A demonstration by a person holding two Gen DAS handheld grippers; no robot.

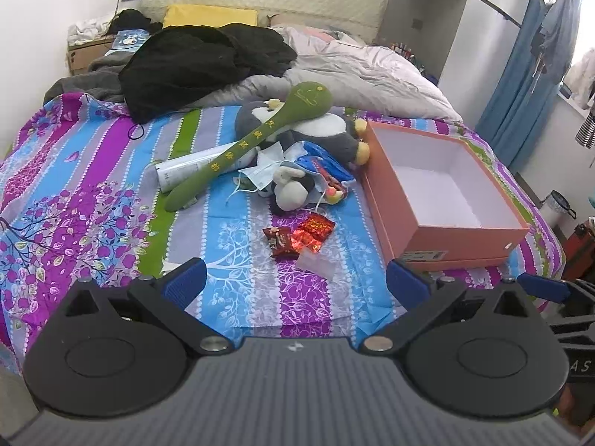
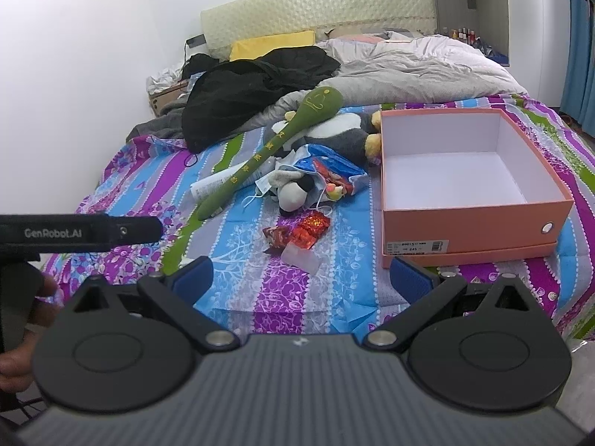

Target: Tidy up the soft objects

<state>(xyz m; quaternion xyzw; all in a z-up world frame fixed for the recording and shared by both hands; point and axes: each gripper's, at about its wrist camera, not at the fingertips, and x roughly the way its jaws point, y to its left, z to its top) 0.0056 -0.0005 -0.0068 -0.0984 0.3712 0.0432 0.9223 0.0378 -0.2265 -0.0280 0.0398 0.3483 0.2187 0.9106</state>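
Both the left gripper [image 1: 295, 278] and right gripper [image 2: 301, 277] hung spread and empty, short of the long green plush spoon [image 1: 256, 137] and, ahead-right, the open orange cardboard box [image 1: 438, 238], likely its destination.

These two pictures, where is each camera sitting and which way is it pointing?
Left wrist: on the left gripper, facing along the bed toward the headboard; its open blue-padded fingers show, with the right gripper's finger at the right edge.
Right wrist: on the right gripper, facing the same way; its open fingers, the left gripper's body and a hand show.
Shared: the orange box, green plush stick and red wrappers.
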